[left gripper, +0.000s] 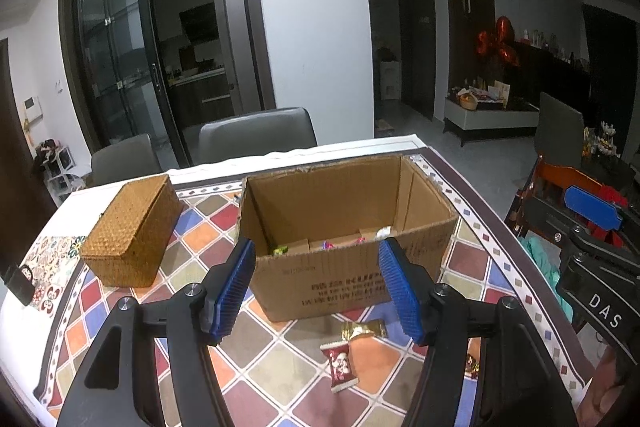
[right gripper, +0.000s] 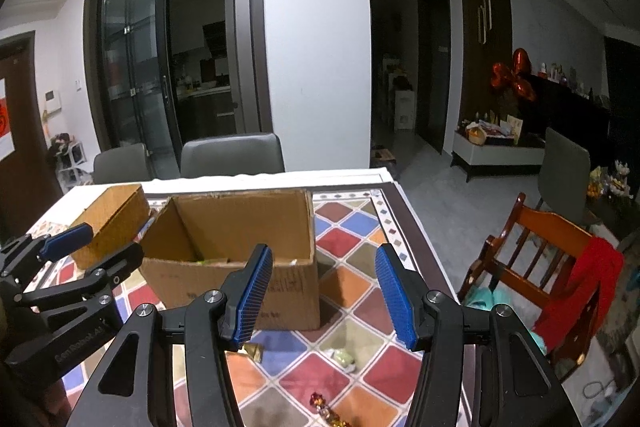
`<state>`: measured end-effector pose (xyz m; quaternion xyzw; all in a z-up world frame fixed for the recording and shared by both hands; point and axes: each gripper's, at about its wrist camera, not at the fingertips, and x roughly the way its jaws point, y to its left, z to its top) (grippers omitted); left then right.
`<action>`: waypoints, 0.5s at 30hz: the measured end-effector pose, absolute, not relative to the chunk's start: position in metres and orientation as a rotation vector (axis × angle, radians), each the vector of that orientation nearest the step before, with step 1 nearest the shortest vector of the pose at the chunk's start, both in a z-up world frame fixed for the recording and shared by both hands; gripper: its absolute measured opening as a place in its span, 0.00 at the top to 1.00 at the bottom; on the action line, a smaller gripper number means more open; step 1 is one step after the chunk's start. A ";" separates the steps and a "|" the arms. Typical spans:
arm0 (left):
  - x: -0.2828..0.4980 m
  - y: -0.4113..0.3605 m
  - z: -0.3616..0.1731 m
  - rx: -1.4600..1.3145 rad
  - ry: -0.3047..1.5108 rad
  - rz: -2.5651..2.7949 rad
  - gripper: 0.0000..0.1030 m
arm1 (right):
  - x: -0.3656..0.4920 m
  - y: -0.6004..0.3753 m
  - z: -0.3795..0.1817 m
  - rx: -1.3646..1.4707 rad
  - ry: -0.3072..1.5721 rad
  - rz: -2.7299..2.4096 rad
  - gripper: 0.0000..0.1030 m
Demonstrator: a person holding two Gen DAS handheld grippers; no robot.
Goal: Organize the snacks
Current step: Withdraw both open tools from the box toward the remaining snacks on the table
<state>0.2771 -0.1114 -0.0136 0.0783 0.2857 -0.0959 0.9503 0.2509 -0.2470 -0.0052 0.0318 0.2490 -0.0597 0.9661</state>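
Left tool [left gripper: 318, 289]: blue ribbed pads parted about halfway, nothing between them, hovering over the tabletop [left gripper: 280, 367] with its patterned cloth. Just below and ahead of the pads, a red-and-white wrapped snack [left gripper: 340, 367] lying flat, a gold-wrapped candy [left gripper: 366, 330] just beyond it, both short of the near wall of the open cardboard box [left gripper: 344, 227]. Inside that box, low against the near wall, a few small wrapped snacks. Off to the left of the box, a closed woven basket [left gripper: 130, 231], apart from it. Right tool [right gripper: 322, 295]: pads likewise parted and empty, aimed past the box's right corner. Beneath and between its fingers, a pale green wrapped sweet [right gripper: 344, 357]; nearer still, a red-and-gold twisted candy [right gripper: 326, 409] at the bottom edge; a gold wrapper tip peeking from behind the left pad. Farther right, beyond the tabletop edge, a wooden chair [right gripper: 536, 251] draped with red cloth.
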 end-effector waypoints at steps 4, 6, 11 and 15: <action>0.270 -0.110 -0.021 0.161 0.589 -0.195 0.38 | 0.245 -0.247 -0.013 0.066 0.517 -0.120 0.46; 0.268 -0.109 -0.025 0.164 0.592 -0.198 0.38 | 0.241 -0.246 -0.016 0.064 0.523 -0.121 0.47; 0.262 -0.105 -0.036 0.162 0.605 -0.199 0.38 | 0.235 -0.243 -0.028 0.063 0.545 -0.124 0.46; 0.256 -0.103 -0.050 0.163 0.628 -0.200 0.38 | 0.231 -0.242 -0.041 0.061 0.567 -0.128 0.47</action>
